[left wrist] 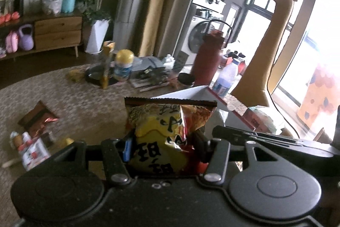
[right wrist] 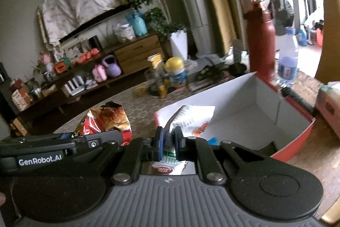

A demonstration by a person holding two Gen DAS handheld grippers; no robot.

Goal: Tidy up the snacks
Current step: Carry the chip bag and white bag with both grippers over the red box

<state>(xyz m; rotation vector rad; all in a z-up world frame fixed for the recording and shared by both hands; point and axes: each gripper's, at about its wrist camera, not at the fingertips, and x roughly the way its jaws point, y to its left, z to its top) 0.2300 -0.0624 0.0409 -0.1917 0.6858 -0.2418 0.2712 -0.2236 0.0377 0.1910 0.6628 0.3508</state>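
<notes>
The left gripper is clamped on a yellow-and-red snack bag, its black fingers pressed into both sides of the crinkled packet, which stands upright between them above a woven mat. In the right wrist view the right gripper has its blue-padded fingers drawn nearly together on the thin edge of a white snack packet – the packet reaches forward over the near wall of a white box with red outside and lies partly inside it. The left gripper's body shows at the left of that view, the same bag's red and orange top rising just above it, beside the box and outside it.

On the mat to the left of the held bag lie a brown packet and, nearer the lens, a small white-and-red packet, well apart from the box. Beyond the box stand a tall red flask and a clear plastic bottle with a blue label; a yellow-lidded jar sits farther left on the mat beside a dark tray. Farther back – a wooden sideboard with a purple kettlebell on its lower shelf, a white planter, and a washing machine near the bright window
</notes>
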